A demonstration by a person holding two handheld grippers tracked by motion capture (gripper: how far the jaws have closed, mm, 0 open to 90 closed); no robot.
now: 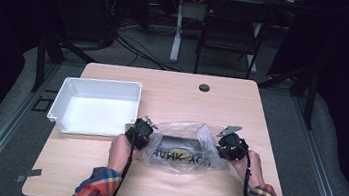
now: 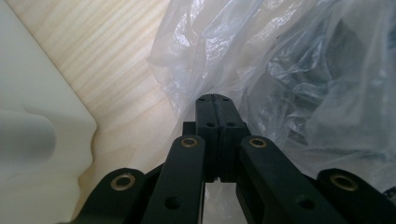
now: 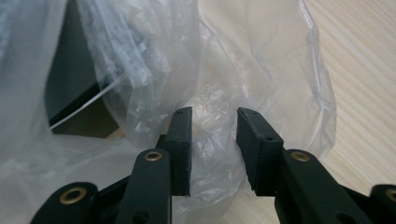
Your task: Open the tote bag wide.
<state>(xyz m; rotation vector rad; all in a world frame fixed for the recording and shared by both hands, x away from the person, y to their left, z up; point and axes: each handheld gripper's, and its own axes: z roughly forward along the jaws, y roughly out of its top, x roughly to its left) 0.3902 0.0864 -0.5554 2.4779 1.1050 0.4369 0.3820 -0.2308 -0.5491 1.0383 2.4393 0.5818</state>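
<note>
A clear plastic bag printed "THANK YOU" lies on the wooden table near the front, with a dark flat box inside. My left gripper is at the bag's left end; its jaws are pressed together on the bag's film, left gripper. At the bag's right end my right gripper is open. In the right gripper view a fold of the bag lies between the spread jaws of the right gripper, and the dark box shows through the film.
A white plastic bin stands on the table's left half, close to my left gripper, bin wall. A round cable hole sits near the far edge. A black chair stands beyond the table.
</note>
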